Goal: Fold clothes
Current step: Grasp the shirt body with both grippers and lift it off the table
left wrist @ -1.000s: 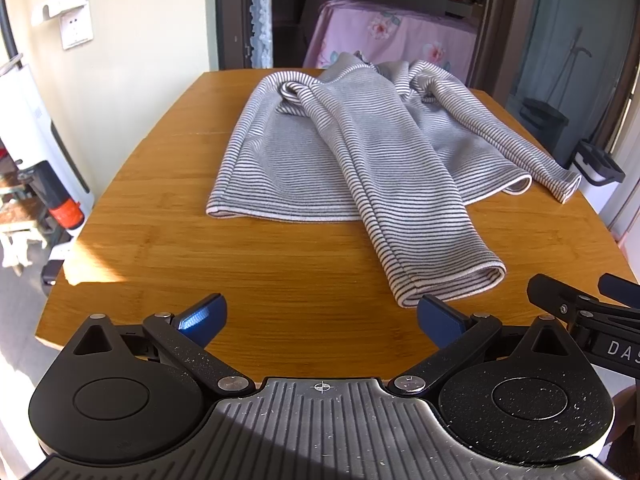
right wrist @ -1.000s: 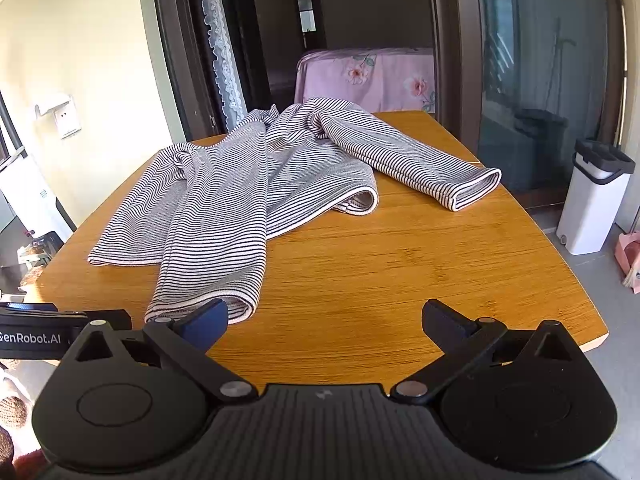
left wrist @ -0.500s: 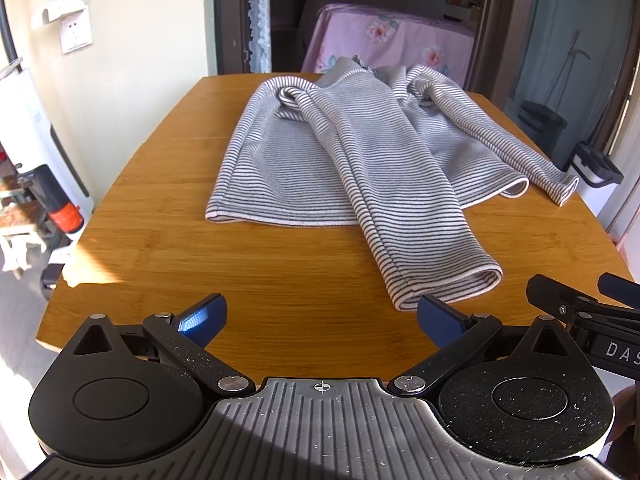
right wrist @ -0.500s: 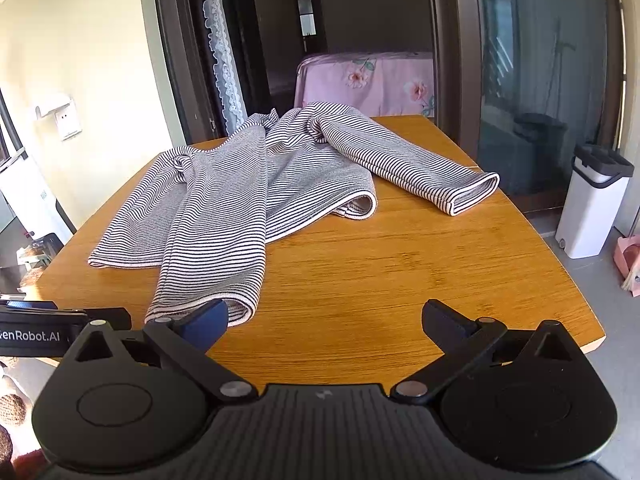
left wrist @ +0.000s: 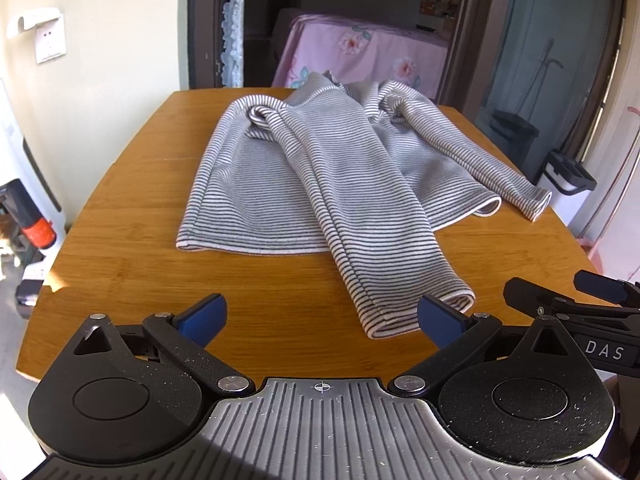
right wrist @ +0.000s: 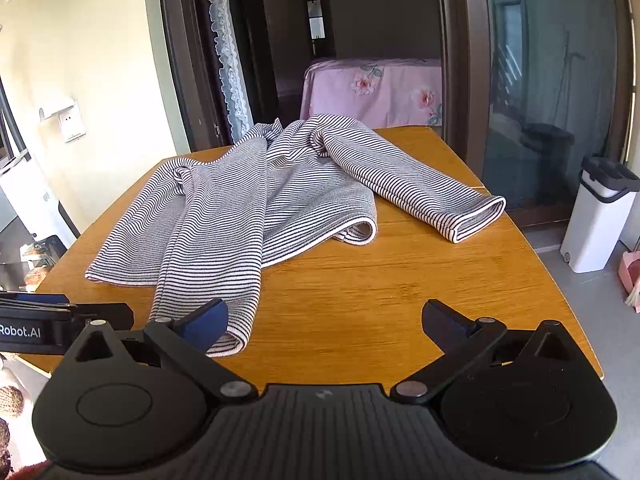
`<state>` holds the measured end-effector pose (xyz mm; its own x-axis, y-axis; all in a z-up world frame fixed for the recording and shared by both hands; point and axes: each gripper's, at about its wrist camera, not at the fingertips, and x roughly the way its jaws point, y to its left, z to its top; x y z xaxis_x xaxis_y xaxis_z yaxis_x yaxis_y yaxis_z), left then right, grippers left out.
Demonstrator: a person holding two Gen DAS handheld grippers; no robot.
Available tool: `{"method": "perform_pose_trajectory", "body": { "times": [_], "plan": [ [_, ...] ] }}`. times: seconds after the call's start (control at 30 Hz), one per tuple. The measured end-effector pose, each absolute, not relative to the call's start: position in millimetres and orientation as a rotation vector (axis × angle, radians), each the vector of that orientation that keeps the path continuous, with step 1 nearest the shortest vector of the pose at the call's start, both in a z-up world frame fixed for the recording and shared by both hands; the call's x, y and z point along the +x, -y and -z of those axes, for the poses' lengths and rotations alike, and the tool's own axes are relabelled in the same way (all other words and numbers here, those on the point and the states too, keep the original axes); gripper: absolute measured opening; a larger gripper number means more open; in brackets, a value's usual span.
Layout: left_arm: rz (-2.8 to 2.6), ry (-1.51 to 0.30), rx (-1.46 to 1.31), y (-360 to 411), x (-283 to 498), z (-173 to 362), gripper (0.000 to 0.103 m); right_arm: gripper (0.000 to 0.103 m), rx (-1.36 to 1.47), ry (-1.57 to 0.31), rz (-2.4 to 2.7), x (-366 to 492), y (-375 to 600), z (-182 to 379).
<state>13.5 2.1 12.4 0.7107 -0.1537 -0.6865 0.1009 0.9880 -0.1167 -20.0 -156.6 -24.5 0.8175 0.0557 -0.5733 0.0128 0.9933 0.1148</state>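
Striped top (left wrist: 320, 184) is lying spread but rumpled across the middle of the wooden bench (left wrist: 132, 248), reaching toward the far edge at twelve o'clock. One sleeve (left wrist: 384, 248) is draping across the body and running down toward six o'clock, its cuff (left wrist: 420, 316) resting on the wood just beside the left tool (left wrist: 320, 316). The other sleeve (right wrist: 412, 188) is trailing out toward three o'clock, with its cuff lying near the bench's right edge. The hem corner (right wrist: 356, 232) at the right is curling under itself.

Both tools are hanging at the near edge, at six o'clock. The left tool's fingers are standing spread wide and gripping nothing; the right tool (right wrist: 324, 320) is likewise gaping and empty, its left blue pad (right wrist: 204, 320) sitting in front of the near cuff without closing on it.

Judging from this, folding is only beginning: the garment is not yet squared up, and the approach to a first grasp looks to be in hand. The next move is probably calling for one tool to pinch the near cuff and carry that sleeve back across the body, while the other is reaching for the far sleeve or smoothing the curled hem.
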Motion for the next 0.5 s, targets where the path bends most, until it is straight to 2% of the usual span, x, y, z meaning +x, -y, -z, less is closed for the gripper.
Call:
{"method": "perform_pose_trajectory", "body": {
  "times": [0.2, 0.33, 0.5],
  "plan": [
    [0.251, -0.745, -0.154, -17.5, 58.9, -28.8, 0.103, 0.103, 0.106, -0.556, -0.035, 30.7, 171.1, 1.5],
    [0.318, -0.74, -0.239, -24.7, 112.4, -34.8, 0.103, 0.103, 0.243, -0.502, -0.116, 76.9, 185.0, -6.4],
    [0.353, -0.792, -0.289, -21.8, 183.1, -13.2, 0.103, 0.103, 0.471, -0.48, -0.193, 142.1, 196.0, 10.2]
  ]
}}
